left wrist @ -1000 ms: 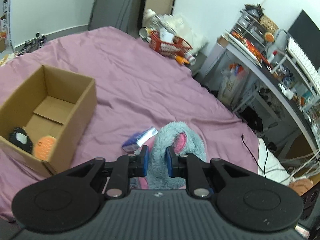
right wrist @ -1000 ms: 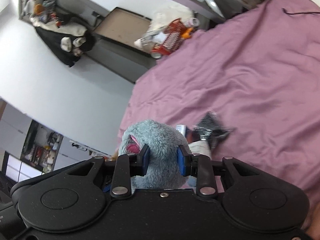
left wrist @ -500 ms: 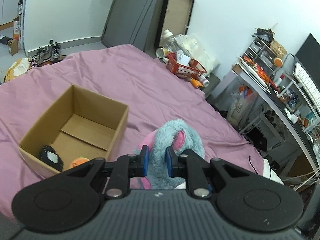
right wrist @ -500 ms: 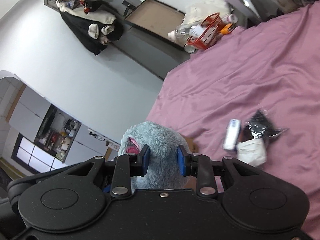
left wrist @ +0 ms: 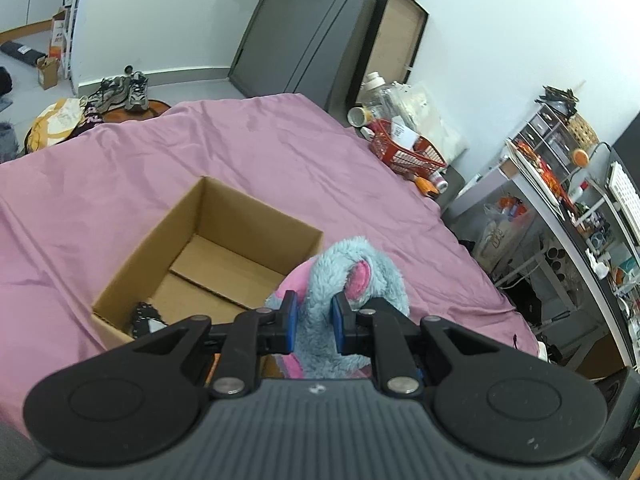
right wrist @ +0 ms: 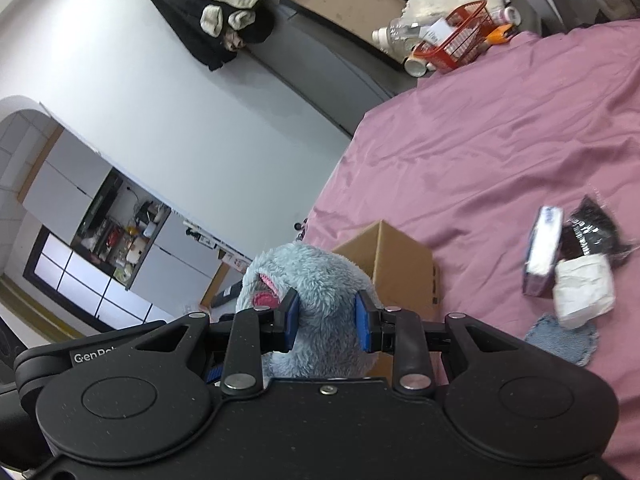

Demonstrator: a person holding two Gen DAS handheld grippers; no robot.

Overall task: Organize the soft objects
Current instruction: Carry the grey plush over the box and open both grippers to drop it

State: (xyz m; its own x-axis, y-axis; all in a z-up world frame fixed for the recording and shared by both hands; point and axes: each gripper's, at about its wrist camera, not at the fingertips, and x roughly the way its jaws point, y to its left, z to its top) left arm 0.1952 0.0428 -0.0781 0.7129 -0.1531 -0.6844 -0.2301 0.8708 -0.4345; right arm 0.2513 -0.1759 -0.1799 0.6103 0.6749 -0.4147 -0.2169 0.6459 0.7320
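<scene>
A fluffy blue plush toy with pink ears and a pink part is held in the air by both grippers. My left gripper is shut on its fur; my right gripper is shut on its body. An open cardboard box stands on the purple bedspread, just left of and below the toy; a dark item lies in its near corner. In the right wrist view the box shows behind the toy.
On the bed to the right lie a blue-white packet, a black crinkly bag, a white soft bundle and a denim patch. A red basket and clutter stand past the bed; a desk with shelves is at right.
Both grippers have lifted the plush toy off the bed and carried it toward the box, which now sits closer below. The packets remain on the bed, farther away.
</scene>
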